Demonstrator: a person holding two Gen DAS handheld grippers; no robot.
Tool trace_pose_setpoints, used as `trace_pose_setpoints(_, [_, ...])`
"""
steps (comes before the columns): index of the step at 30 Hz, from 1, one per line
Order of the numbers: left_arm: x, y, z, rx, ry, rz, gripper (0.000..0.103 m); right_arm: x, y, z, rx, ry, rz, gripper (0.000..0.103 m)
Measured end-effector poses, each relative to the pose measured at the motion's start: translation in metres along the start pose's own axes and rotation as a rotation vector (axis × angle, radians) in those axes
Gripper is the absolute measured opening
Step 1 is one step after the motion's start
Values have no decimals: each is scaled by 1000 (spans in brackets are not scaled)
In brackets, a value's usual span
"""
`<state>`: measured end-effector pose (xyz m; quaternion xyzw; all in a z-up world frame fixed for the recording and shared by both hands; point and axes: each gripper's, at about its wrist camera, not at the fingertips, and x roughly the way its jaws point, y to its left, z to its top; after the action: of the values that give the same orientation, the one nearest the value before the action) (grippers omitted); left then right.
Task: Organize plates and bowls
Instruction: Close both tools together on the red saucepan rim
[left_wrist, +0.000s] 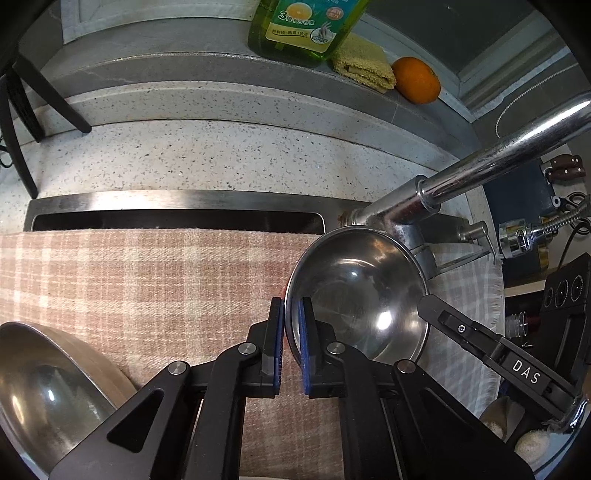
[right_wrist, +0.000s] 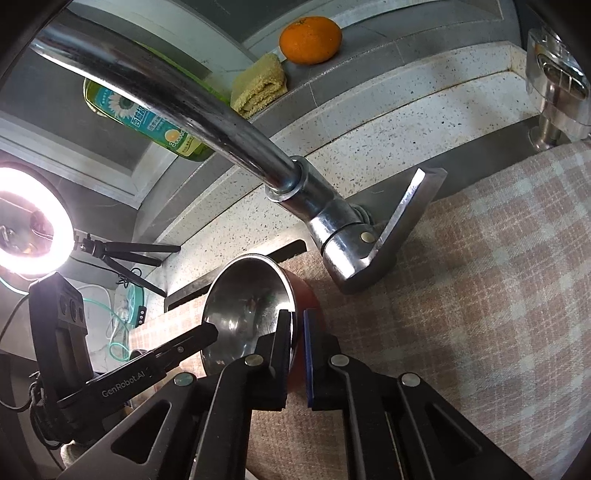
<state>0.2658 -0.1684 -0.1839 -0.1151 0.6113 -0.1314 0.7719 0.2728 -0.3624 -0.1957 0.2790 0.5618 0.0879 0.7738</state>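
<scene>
I judge the sorting only partly done: the small round stainless steel bowl (left_wrist: 356, 291) is off the checked pink-and-cream cloth (left_wrist: 147, 280) and pinched at both sides, while a second, larger steel bowl (left_wrist: 44, 387) sits apart at the lower left of the left wrist frame, not yet joined with it. What I read as left is to carry the small one to its place.

My left hand-held gripper (left_wrist: 293, 347) is clamped on the small bowl's rim at lower centre of its frame, one blue pad inside the wall and one outside. My right hand-held gripper (right_wrist: 297, 354) is clamped on the opposite rim, seen at lower centre of the right wrist frame, with a reddish-brown shape (right_wrist: 306, 295) just behind the bowl that I cannot identify.

The bowl hangs tilted between the two, its hollow facing the left camera, just below the chrome tap (left_wrist: 480, 166) that crosses the right of that frame
</scene>
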Motion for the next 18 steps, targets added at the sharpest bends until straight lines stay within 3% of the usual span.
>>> trace_pose_setpoints(18, [-33, -9, -9, 22, -23, -17, 6, -31, 14, -6, -15, -25, 16, 6])
